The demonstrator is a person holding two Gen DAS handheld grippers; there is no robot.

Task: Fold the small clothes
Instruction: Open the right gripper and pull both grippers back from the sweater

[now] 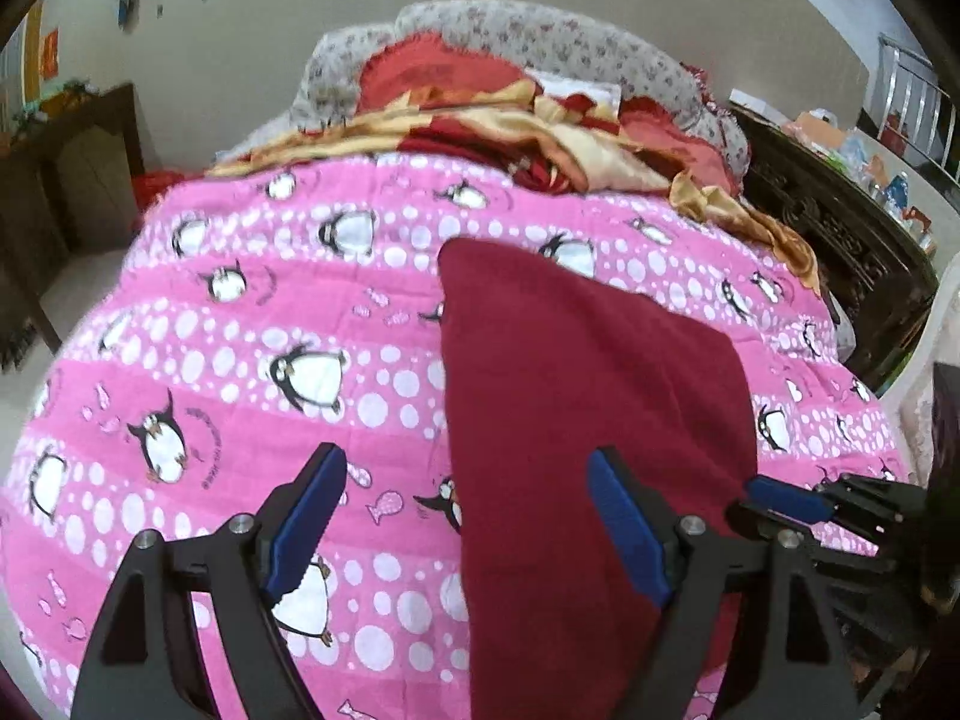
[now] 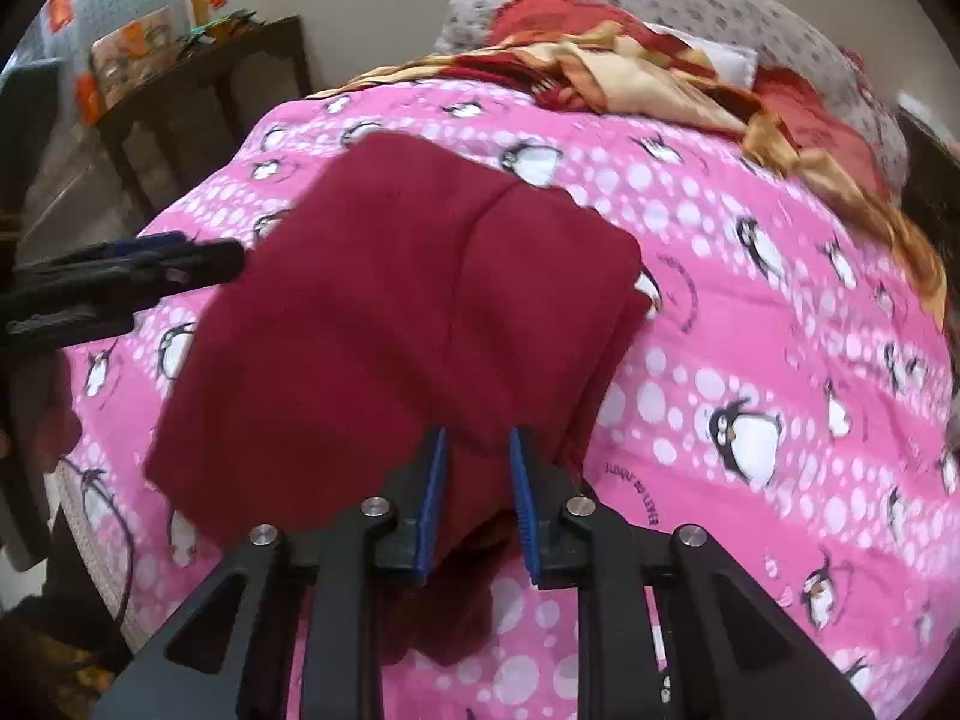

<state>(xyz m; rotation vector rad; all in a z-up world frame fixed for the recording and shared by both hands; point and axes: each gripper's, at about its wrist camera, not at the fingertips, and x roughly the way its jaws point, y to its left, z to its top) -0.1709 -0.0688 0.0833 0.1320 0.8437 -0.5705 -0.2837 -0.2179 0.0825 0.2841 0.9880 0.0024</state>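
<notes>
A dark red garment (image 1: 588, 396) lies folded on a pink penguin bedspread (image 1: 240, 324). My left gripper (image 1: 468, 468) is open, its fingers straddling the garment's left edge near the front. In the right wrist view the garment (image 2: 408, 312) shows a fold seam down its middle. My right gripper (image 2: 478, 450) has its jaws narrowly apart around the garment's near edge, with cloth between the pads. The right gripper also shows in the left wrist view (image 1: 798, 504), and the left gripper shows at the left of the right wrist view (image 2: 150, 264).
A crumpled red and gold blanket (image 1: 540, 132) and a floral headboard (image 1: 528, 36) lie at the far end of the bed. A dark wooden cabinet (image 1: 78, 180) stands left of the bed. A dark carved table (image 1: 840, 240) with clutter stands right.
</notes>
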